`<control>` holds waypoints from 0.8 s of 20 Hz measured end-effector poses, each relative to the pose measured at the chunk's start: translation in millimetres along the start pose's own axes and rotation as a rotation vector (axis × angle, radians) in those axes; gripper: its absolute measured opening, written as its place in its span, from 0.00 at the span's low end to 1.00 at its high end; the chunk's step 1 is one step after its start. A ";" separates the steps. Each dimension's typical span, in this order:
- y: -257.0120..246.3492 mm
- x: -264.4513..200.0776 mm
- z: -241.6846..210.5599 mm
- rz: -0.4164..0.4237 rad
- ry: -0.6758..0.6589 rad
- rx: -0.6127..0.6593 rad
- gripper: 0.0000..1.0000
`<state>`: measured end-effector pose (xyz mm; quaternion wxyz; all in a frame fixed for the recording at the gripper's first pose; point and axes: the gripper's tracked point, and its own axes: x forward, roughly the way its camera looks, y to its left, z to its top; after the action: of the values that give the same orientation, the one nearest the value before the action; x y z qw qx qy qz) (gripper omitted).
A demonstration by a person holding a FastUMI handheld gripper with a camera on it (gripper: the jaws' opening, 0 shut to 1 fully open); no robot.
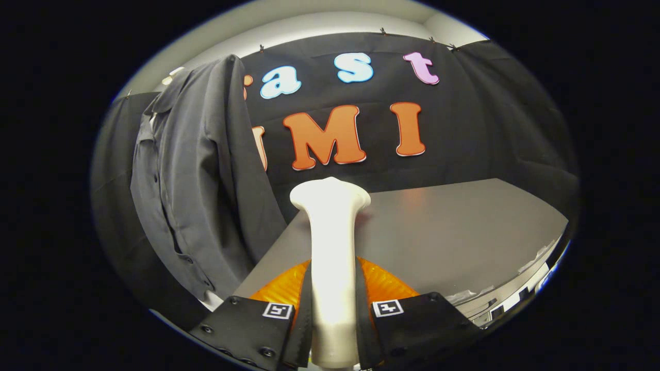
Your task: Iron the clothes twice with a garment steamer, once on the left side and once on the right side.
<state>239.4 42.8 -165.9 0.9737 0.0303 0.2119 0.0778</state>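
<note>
A white garment steamer [331,242] stands upright between my fingers, its flared head above them and its slim handle running down between them. My gripper [332,309] is shut on the steamer's handle, with a finger [304,309] pressing on each side. A dark grey button-up shirt [196,175] hangs to the left of the steamer, beyond the fingers, its button placket facing me. The steamer's head is apart from the shirt, to its right.
A grey table [443,232] stretches ahead and to the right of the fingers, its left edge next to the shirt. White crumpled material [464,294] lies at the table's near right edge.
</note>
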 end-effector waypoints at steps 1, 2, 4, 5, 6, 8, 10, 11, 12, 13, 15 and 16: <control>2.1 -7.2 5.1 0.000 -0.033 -0.005 0.43; 6.5 -16.2 9.6 0.002 -0.061 -0.015 0.43; 21.1 -35.2 18.2 0.017 -0.113 -0.034 0.42; 29.1 -45.9 21.9 0.024 -0.136 -0.043 0.42; 34.7 -57.6 25.2 0.026 -0.159 -0.051 0.42; 52.1 -78.3 28.4 0.026 -0.199 -0.061 0.42; 68.6 -99.3 30.9 0.023 -0.237 -0.062 0.42; 79.6 -111.8 32.3 0.019 -0.258 -0.058 0.42; 89.7 -122.5 34.7 0.014 -0.278 -0.056 0.42; 100.5 -132.3 39.4 0.008 -0.302 -0.050 0.42; 125.6 -148.0 46.0 -0.002 -0.338 -0.049 0.42; 139.7 -155.3 48.7 -0.004 -0.358 -0.049 0.42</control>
<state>100.8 153.7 -45.5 0.9965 0.0196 0.0334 0.0744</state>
